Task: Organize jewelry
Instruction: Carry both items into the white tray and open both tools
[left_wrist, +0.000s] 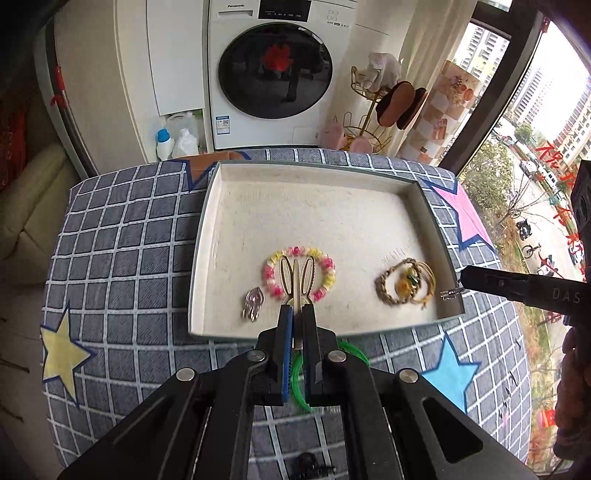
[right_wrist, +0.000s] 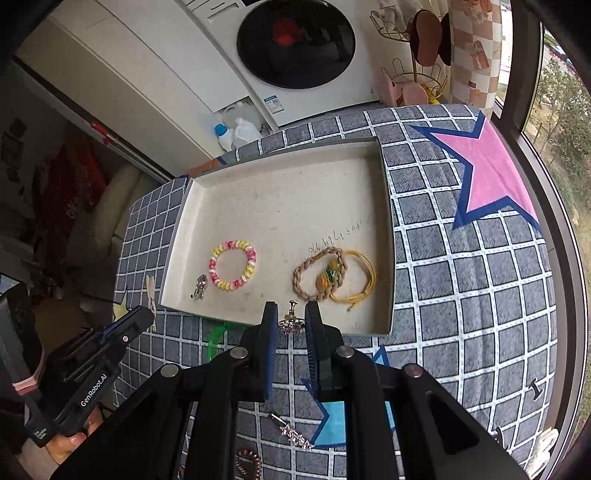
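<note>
While both grippers clench—left gripper (left_wrist: 297, 314) on the rabbit-ear clip (left_wrist: 296, 280), right gripper (right_wrist: 291, 325) on a silver earring (right_wrist: 291, 325)—release each low over bare tray (left_wrist: 314, 206) floor, mid-frame.

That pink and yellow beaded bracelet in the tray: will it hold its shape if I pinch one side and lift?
Probably not quite. The bracelet looks like separate small beads on a cord, so it likely sags into an oval. It seems light, so a gentle pinch should do. The glossy beads may slip between pads. Lying flat on the tray, it shouldn't roll.

Both tongs (left_wrist: 296, 314) (right_wrist: 291, 314) angle downward, clamped shut.
</note>
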